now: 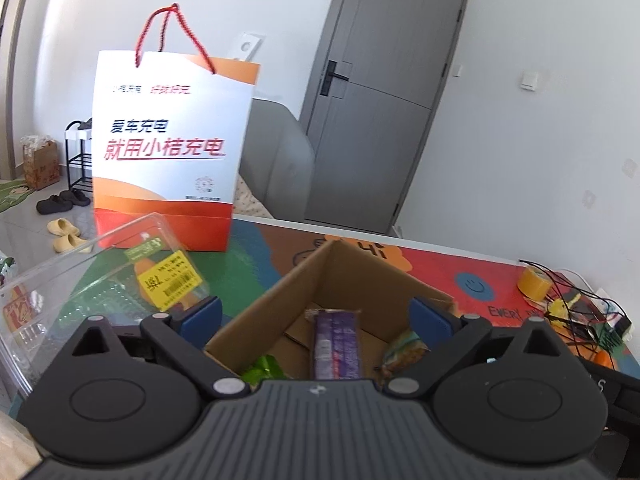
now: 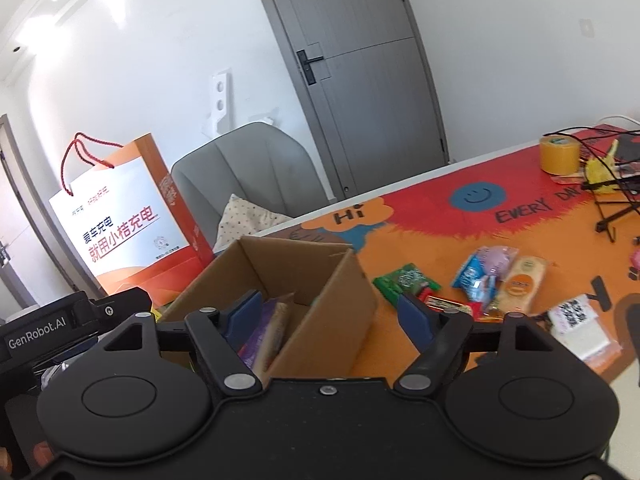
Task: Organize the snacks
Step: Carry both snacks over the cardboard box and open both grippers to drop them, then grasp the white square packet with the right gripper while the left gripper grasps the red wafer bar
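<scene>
Hand-held gripper (image 1: 316, 316) wide open, empty

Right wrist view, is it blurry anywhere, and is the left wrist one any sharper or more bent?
Right wrist view: the snack packets inside the cardboard box are smeared; the packets on the mat are clearer; bright glare on the upper-left wall. Left wrist view: the paper bag's print is soft; the door leans and bows from fisheye distortion.

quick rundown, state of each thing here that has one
left hand-held gripper: open, empty
right hand-held gripper: open, empty
box: open, snacks inside
door: shut
bag: upright
clear container: lid closed
loose snacks: lying on table
</scene>
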